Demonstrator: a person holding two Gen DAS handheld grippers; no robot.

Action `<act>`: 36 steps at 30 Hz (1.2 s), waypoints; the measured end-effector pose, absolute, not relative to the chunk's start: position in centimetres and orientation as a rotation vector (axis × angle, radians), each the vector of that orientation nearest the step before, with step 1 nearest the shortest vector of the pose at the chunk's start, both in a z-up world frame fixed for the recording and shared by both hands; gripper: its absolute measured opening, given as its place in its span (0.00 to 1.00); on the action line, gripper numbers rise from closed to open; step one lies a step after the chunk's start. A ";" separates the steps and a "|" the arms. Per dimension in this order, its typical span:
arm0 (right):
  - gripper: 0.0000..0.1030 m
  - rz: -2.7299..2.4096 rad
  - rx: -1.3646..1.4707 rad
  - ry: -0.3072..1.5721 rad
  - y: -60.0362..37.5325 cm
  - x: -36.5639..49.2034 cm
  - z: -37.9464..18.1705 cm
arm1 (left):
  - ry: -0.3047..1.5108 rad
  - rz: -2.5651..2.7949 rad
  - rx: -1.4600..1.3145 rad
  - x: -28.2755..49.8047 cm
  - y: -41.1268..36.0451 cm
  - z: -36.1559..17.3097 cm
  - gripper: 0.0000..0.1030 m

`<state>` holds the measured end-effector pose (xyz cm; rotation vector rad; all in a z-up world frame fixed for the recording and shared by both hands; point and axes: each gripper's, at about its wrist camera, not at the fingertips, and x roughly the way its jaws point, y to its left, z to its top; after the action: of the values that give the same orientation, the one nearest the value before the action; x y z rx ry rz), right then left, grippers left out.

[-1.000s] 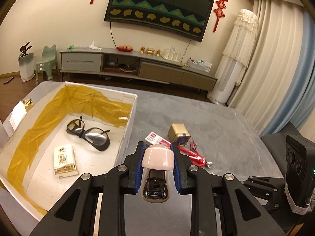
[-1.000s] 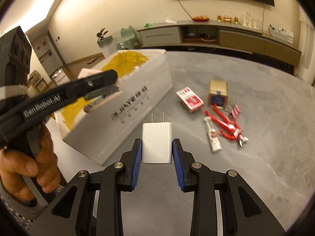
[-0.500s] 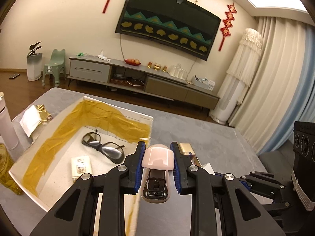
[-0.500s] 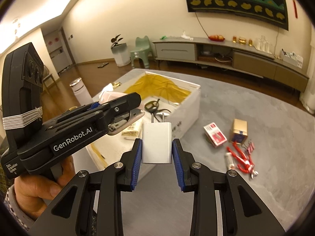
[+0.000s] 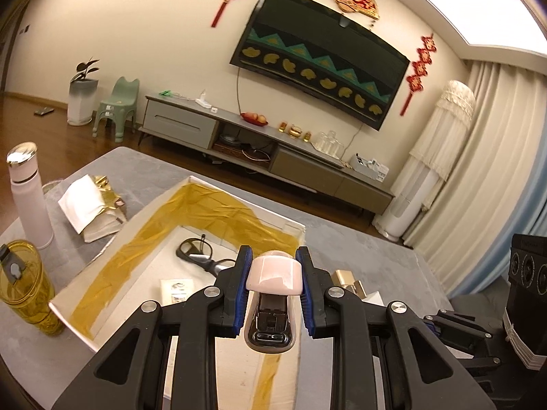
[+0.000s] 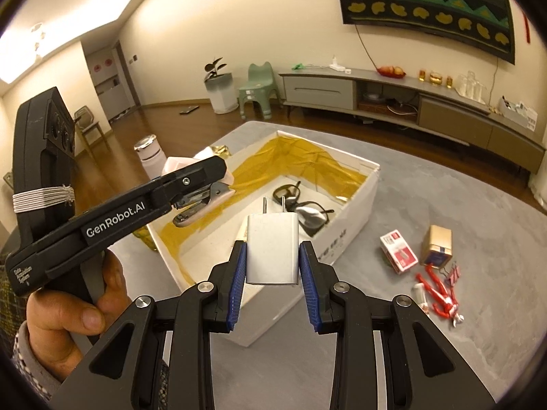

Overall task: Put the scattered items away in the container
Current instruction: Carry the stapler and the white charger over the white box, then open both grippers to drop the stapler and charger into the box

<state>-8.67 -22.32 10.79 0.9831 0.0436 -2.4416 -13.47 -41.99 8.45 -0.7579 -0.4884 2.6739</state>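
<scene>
Stapler (image 5: 273,302) clamped in "GenRobot.AI"-marked left tongs (image 5: 273,290); right tongs (image 6: 273,266) grip white charger (image 6: 272,247) above box (image 6: 342,235).

white box (image 6: 345,235): open, gold lining, glasses (image 6: 301,205) and small packet (image 5: 176,288) inside | pink stapler (image 5: 273,294): held above box | white plug (image 6: 272,247): held, prongs up | red-white box (image 6: 398,251), gold box (image 6: 437,244), red toy figure (image 6: 441,294): lying beside box
</scene>
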 end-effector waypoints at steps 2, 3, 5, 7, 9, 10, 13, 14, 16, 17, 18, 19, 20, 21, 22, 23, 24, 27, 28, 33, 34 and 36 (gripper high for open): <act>0.31 -2.436 0.981 0.051 -22.8 -8.8 10.9 | -0.505 2.679 -0.762 -13.6 -42.7 8.3 0.26; 0.31 -2.434 0.981 0.054 -23.1 -8.8 10.9 | -0.516 2.680 -0.765 -13.7 -43.2 8.2 0.26; 0.31 -2.428 0.983 0.058 -23.5 -9.0 10.8 | -0.539 2.680 -0.773 -14.0 -43.9 8.0 0.26; 0.31 -2.424 0.985 0.062 -23.9 -9.3 10.8 | -0.561 2.681 -0.782 -14.4 -44.6 7.7 0.26; 0.31 -2.418 0.987 0.065 -24.4 -9.6 10.8 | -0.584 2.679 -0.798 -14.9 -45.2 7.4 0.26; 0.31 -2.413 0.989 0.065 -24.6 -9.8 10.7 | -0.596 2.678 -0.806 -15.2 -45.5 7.2 0.26; 0.31 -2.397 0.992 0.071 -25.5 -10.3 10.6 | -0.613 2.682 -0.836 -16.0 -46.2 6.7 0.26; 0.31 -2.391 0.996 0.073 -25.8 -10.6 10.5 | -0.615 2.686 -0.846 -16.3 -46.4 6.5 0.26; 0.31 -2.378 1.009 0.075 -26.4 -11.1 10.1 | -0.618 2.691 -0.865 -16.6 -46.7 6.2 0.26; 0.31 -2.372 1.017 0.075 -26.8 -11.3 9.8 | -0.619 2.693 -0.877 -16.9 -47.0 6.0 0.26; 0.31 -2.366 1.024 0.075 -27.0 -11.5 9.6 | -0.616 2.698 -0.886 -17.0 -47.2 5.9 0.26; 0.32 -2.360 1.031 0.075 -27.3 -11.7 9.4 | -0.609 2.704 -0.896 -17.1 -47.3 5.7 0.26; 0.31 -2.354 1.041 0.077 -27.5 -11.9 9.1 | -0.605 2.710 -0.907 -17.3 -47.5 5.6 0.26; 0.31 -2.348 1.050 0.079 -27.8 -12.1 8.8 | -0.603 2.713 -0.916 -17.4 -47.7 5.5 0.26; 0.31 -2.342 1.061 0.083 -28.0 -12.4 8.5 | -0.603 2.718 -0.927 -17.5 -48.0 5.3 0.26; 0.31 -2.339 1.070 0.087 -28.2 -12.7 8.1 | -0.608 2.720 -0.940 -17.7 -48.3 5.1 0.26; 0.32 -2.335 1.083 0.093 -28.4 -13.0 7.7 | -0.616 2.720 -0.956 -17.9 -48.5 4.8 0.26; 0.32 -2.322 1.121 0.101 -28.7 -13.8 6.6 | -0.615 2.721 -1.017 -18.7 -48.9 3.9 0.26; 0.32 -2.314 1.134 0.104 -28.8 -14.1 6.3 | -0.604 2.722 -1.037 -19.0 -48.9 3.7 0.26; 0.32 -2.289 1.181 0.154 -29.3 -14.8 4.8 | -0.514 2.754 -1.098 -19.8 -48.2 2.9 0.26; 0.32 -2.289 1.185 0.170 -29.4 -14.9 4.6 | -0.509 2.751 -1.103 -19.9 -48.1 2.7 0.26; 0.32 -2.290 1.193 0.182 -29.3 -15.1 4.2 | -0.496 2.750 -1.108 -20.0 -48.0 2.5 0.26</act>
<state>-15.07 -29.32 4.24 1.1928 0.1817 -2.2901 -19.95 -48.02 2.54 -1.1075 -0.4961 2.7498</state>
